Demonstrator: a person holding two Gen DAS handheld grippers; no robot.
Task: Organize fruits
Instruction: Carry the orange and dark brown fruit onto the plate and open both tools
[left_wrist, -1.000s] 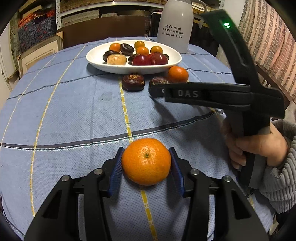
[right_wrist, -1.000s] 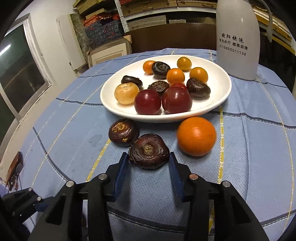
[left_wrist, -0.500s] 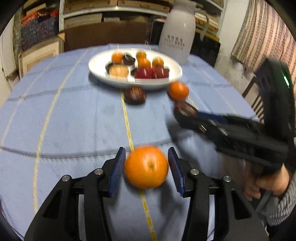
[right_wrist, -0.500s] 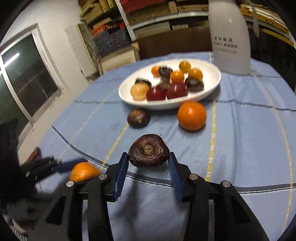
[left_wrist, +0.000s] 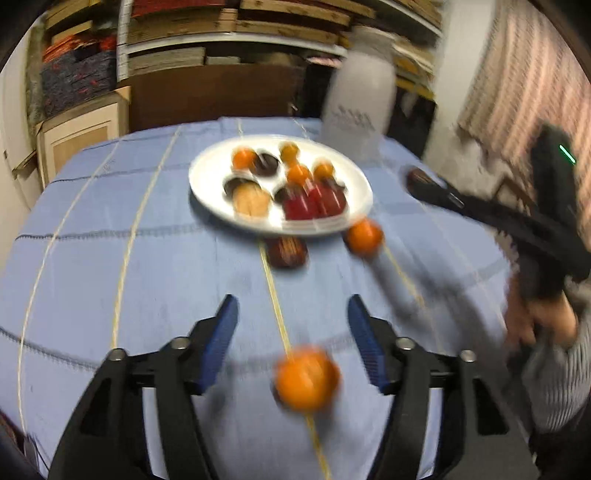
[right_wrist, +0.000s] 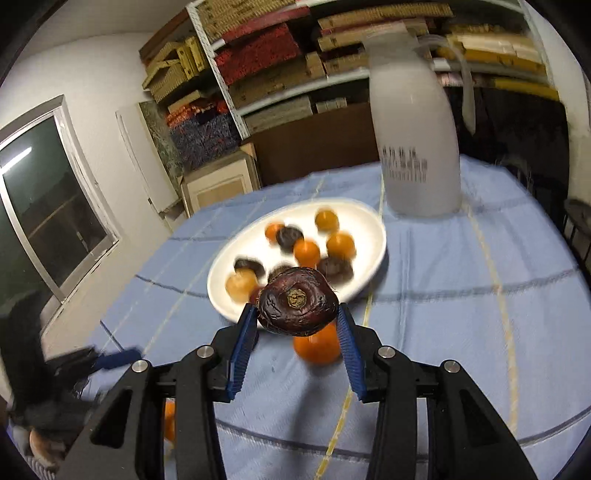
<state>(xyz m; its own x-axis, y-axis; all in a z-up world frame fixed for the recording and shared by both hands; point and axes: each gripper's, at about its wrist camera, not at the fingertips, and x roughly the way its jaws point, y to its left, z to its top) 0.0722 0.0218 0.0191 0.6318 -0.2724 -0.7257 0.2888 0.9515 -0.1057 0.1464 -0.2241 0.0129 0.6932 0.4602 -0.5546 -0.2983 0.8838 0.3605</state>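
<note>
On your left, the left gripper (left_wrist: 291, 317) jaws have just been opening; the orange (left_wrist: 306, 378) sits loose below them. Rightward, your right gripper (right_wrist: 297, 319) clamps the dark fruit (right_wrist: 297, 306), with the plate (right_wrist: 365, 221) directly ahead.

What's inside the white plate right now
The white plate holds small orange fruits, dark brown ones, two red ones and a tan one. Blur prevents an exact count, and anything beneath them is hidden.

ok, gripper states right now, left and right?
Left gripper: open, jaws just opened, orange released between them, untouched.
Right gripper: shut on the dark brown fruit.
</note>
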